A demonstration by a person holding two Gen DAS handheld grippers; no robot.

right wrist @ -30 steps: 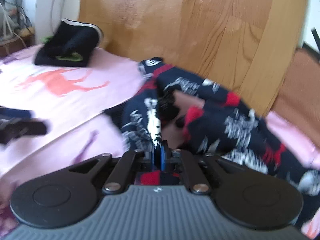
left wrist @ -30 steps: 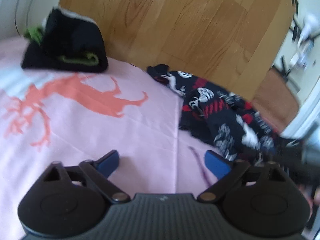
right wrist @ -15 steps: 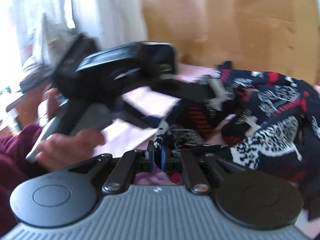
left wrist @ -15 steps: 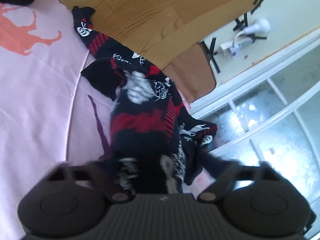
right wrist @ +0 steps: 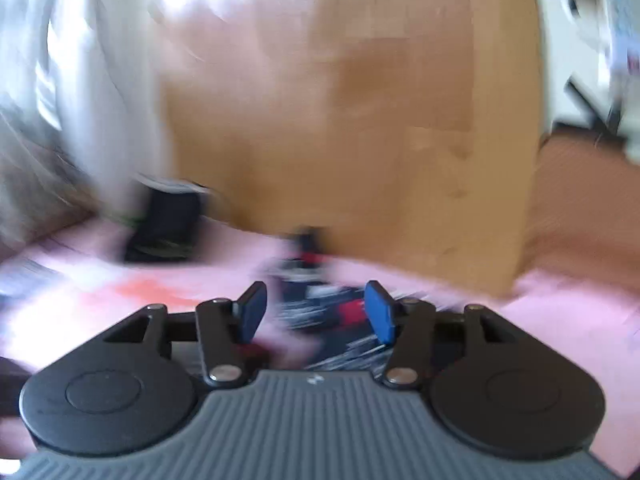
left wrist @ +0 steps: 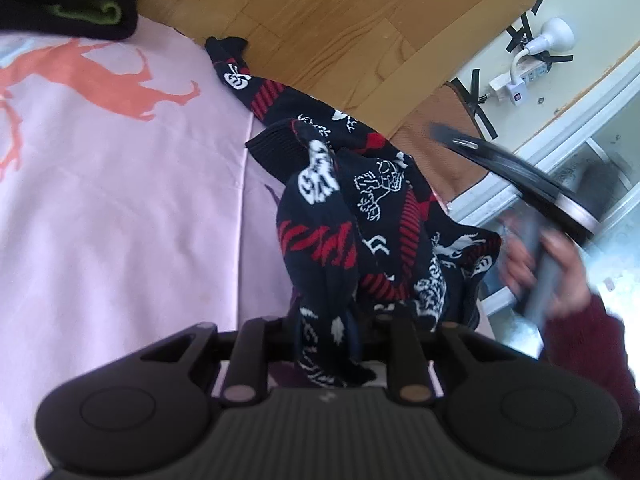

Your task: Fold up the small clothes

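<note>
A dark blue garment [left wrist: 340, 216] with red stripes and white prints lies bunched on the pink bedsheet [left wrist: 120, 200] by the wooden headboard. My left gripper [left wrist: 326, 332] is shut on a fold of the garment and lifts it; the fingers are hidden by cloth. The right gripper shows blurred at the right of the left wrist view [left wrist: 520, 184], held by a hand. In the blurred right wrist view my right gripper [right wrist: 316, 308] is open and empty, with the garment [right wrist: 320, 300] on the sheet beyond it.
A folded black garment with green trim [left wrist: 68, 4] sits at the far left of the bed; it also shows in the right wrist view [right wrist: 168, 220]. The wooden headboard [left wrist: 320, 20] stands behind. A white window frame and power strip [left wrist: 532, 68] are at the right.
My left gripper moved to the patterned garment, shut on it and lifted it. My right gripper let go of the garment, opened and pulled away.
</note>
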